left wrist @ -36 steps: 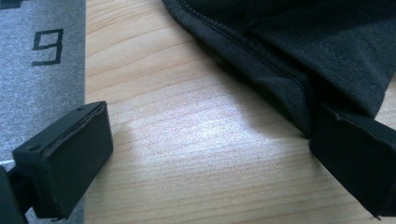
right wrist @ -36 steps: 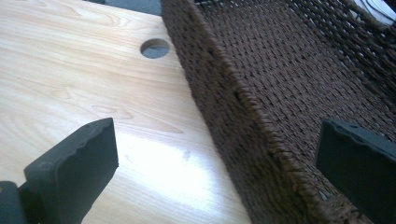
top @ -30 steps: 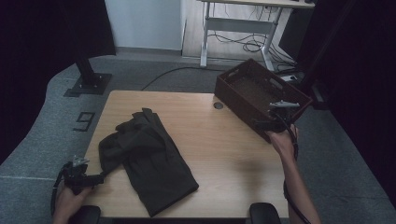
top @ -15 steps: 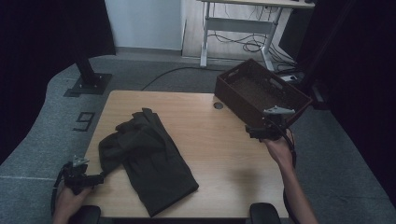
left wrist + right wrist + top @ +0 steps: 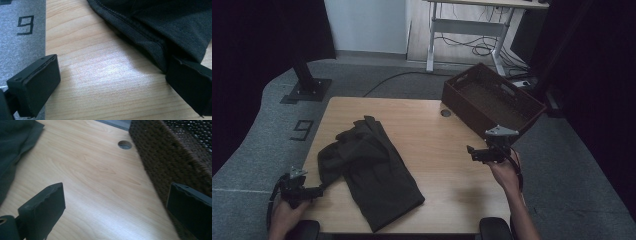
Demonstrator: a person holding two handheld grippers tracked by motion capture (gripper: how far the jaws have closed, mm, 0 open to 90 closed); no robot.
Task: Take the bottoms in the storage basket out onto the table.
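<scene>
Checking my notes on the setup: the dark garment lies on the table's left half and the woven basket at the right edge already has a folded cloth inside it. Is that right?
Not quite. The garment does lie on the table's left half, and the woven basket sits at the right edge, but the high view shows the basket empty, with no cloth inside.

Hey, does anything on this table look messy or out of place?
The dark garment lies crumpled and skewed across the table, bunched at its upper end. The basket overhangs the table's far right corner. Nothing looks spilled or damaged.

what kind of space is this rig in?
Probably a lab or office recording station: black curtains around a wooden table, a floor marker "9", and a cabled desk frame behind.
</scene>
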